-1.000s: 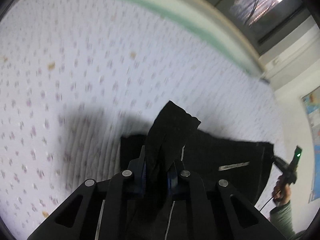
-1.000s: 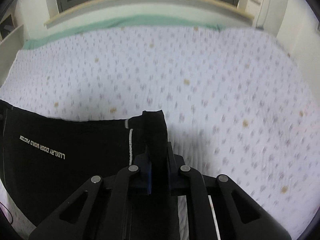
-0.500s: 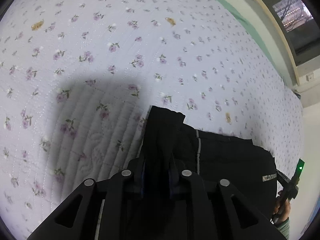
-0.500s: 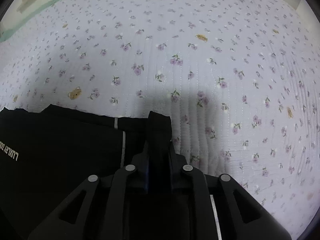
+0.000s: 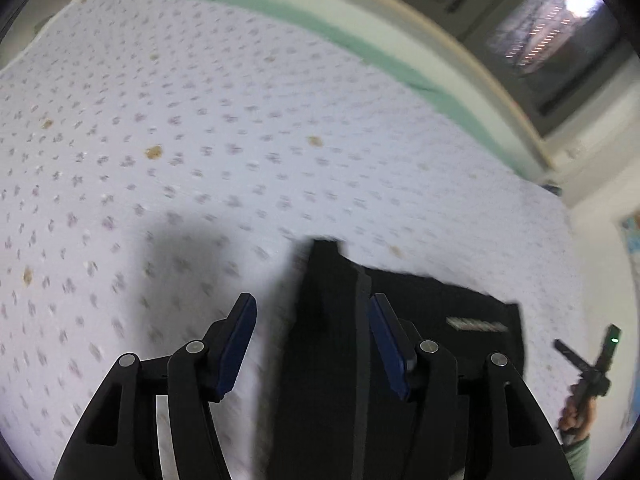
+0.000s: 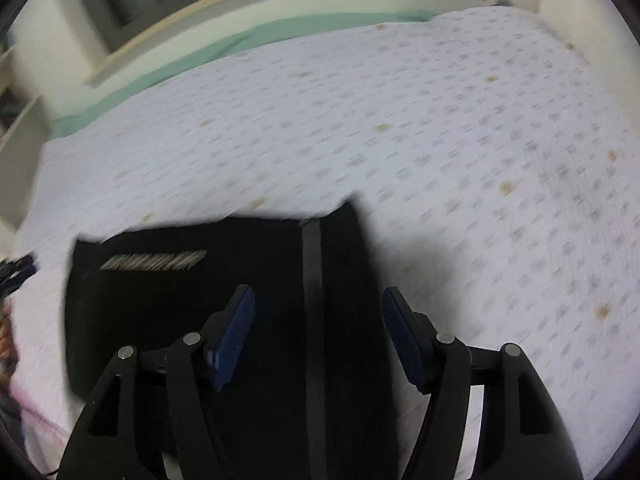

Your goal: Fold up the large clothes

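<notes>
- The bed takes up nearly everything in both wrist views: a pale quilted cover with little flower sprigs, a green sheet edge showing along the far side.
- On it lies the black garment, looks like a dark sports piece with a pale printed logo and a thin grey stripe running down it. It's spread on the near part of the bed, directly under and ahead of both grippers.
- How it'll handle, my guess: soft, light and floppy, slightly slick synthetic. It won't hold a crease by itself and will sag wherever it isn't supported, so I'd pinch at corners or a hem or seam edge, both ends together, not in the middle of a panel.
- Left gripper: jaws have just been opening. A raised strip of the black fabric stands between the fingers, right against the right-hand pad, but the left pad is clear of it, so nothing is pinched.
- Right gripper: same deal, jaws just opened, spread above the striped edge without clamping it.
- Both views are motion-blurred, so finer detail is a no-go.
</notes>
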